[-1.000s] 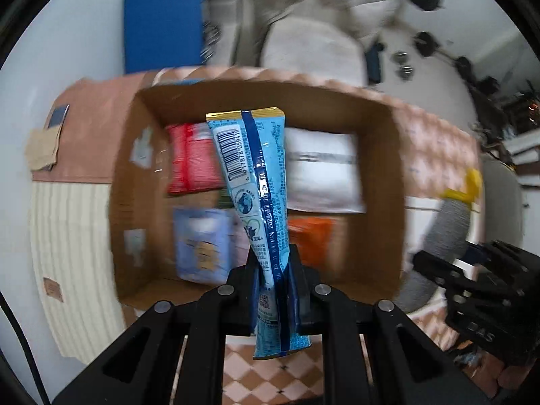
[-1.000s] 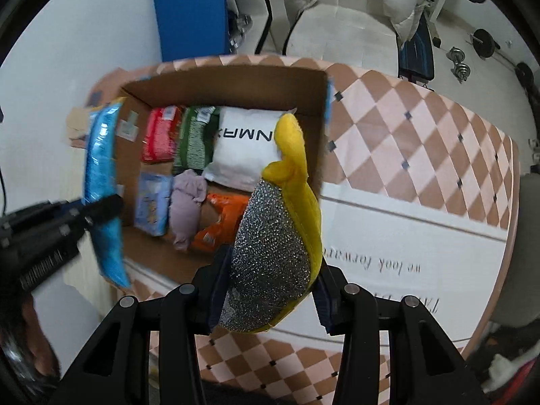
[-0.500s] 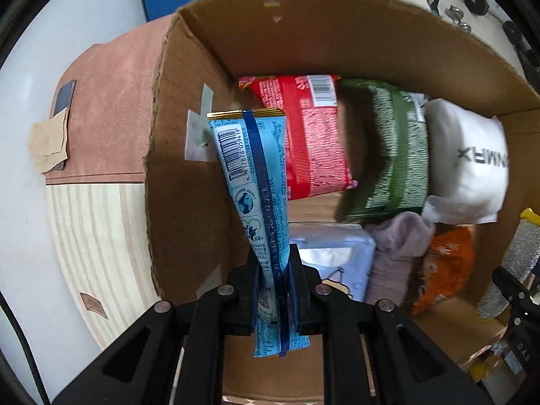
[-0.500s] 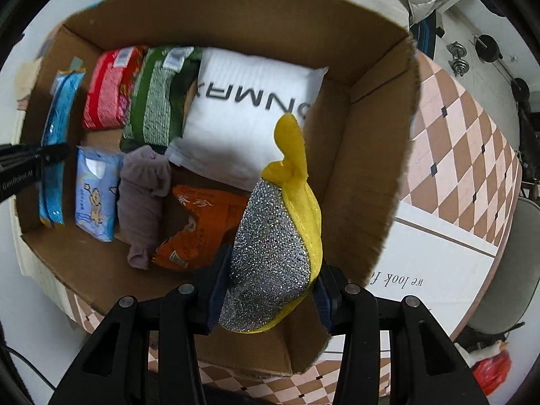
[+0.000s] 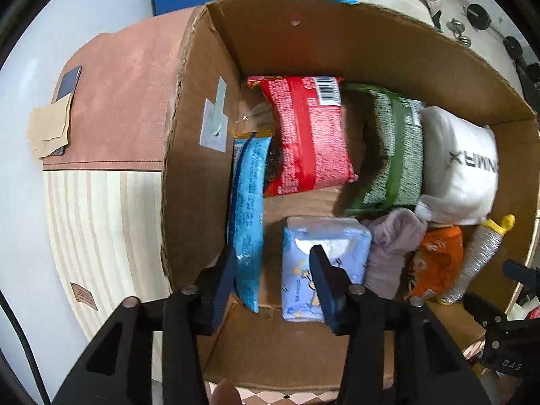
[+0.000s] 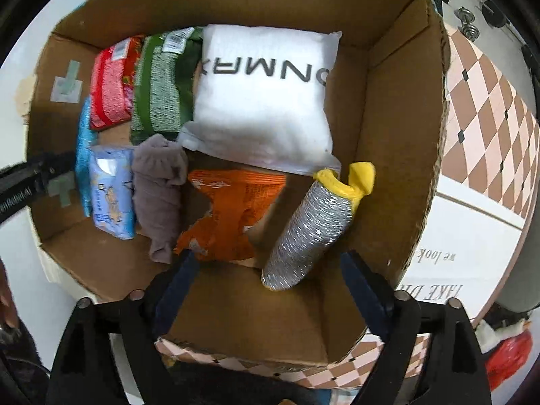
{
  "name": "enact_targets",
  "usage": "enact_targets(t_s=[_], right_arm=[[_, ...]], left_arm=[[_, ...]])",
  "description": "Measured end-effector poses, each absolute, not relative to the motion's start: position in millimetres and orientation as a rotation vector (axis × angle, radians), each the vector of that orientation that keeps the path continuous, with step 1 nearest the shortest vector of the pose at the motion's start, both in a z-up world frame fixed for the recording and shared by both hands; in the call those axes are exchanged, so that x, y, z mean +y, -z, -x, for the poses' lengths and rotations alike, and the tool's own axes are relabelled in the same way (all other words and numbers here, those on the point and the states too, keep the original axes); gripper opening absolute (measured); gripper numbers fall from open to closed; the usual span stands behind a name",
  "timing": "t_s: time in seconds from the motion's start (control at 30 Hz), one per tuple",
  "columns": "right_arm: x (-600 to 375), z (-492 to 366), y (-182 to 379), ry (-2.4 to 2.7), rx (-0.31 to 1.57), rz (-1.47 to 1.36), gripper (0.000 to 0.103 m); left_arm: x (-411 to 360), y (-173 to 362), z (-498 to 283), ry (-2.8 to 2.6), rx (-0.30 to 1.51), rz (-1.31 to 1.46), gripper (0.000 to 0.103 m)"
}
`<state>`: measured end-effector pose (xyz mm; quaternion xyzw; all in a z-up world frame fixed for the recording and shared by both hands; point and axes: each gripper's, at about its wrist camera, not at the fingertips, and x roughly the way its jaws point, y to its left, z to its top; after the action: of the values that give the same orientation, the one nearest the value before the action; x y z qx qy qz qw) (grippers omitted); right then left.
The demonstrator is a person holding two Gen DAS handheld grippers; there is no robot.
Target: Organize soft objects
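An open cardboard box (image 5: pixel 303 44) (image 6: pixel 398 135) fills both views. My left gripper (image 5: pixel 273 270) points down into it with its jaws opening. The long blue packet (image 5: pixel 248 209) stands on edge against the box's left wall, beside the left finger, and is no longer pinched. My right gripper (image 6: pixel 268 280) has its jaws opening wide. The silver and yellow scrub sponge (image 6: pixel 314 229) lies loose on the box floor between them, near the right wall.
Packed in the box are a red pack (image 5: pixel 307 135), a green pack (image 5: pixel 391 155), a white pillow (image 6: pixel 266 94), a pale blue tissue pack (image 5: pixel 324 253), a mauve cloth (image 6: pixel 158 189) and an orange packet (image 6: pixel 233 216). A phone (image 5: pixel 67 84) lies on the pink mat outside.
Both grippers dropped down into the box and opened. The blue packet left the left jaws and rests by the left wall. The sponge fell from the right jaws onto the box floor.
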<state>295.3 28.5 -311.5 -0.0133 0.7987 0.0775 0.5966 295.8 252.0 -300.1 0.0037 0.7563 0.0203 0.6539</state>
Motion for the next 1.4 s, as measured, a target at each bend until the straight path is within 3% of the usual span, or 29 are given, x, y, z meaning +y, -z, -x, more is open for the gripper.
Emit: enact_targets(t_s=[0.13,0.23,0.3,0.47,1.0,1.4], right_arm=[[26.7,-289.2,291.4,-0.172,1.795,0.007,0.103],[23.8,-279.6,275.6,-0.159,1.740,-0.009,0.103],[22.9,-273.7,268.4,-0.149,1.708,-0.009,0.103],[21.6,-254.1,256.9,-0.128,1.637,-0.018,0.103],[6.4,-220.2,226.4,-0.045,1.497,-0.072,0.103],[-25.6,-159.9,90.5,-0.099,1.274,-0.132,0.103]], left_arm=[[246.5,281.8,-276.8,-0.020,1.672,0.039,0.052],[243.0,265.9,-259.6,-0.009,1.622,0.090,0.066],[240.4,253.9,-247.3,-0.010,1.579,0.124,0.082],[238.8,228.1,-223.8,-0.023,1.488,0.152,0.099],[208.4,199.0,-201.7,-0.049,1.382,0.047,0.099],[183.9,71.4,-142.0,-0.013,1.174,0.064,0.099]])
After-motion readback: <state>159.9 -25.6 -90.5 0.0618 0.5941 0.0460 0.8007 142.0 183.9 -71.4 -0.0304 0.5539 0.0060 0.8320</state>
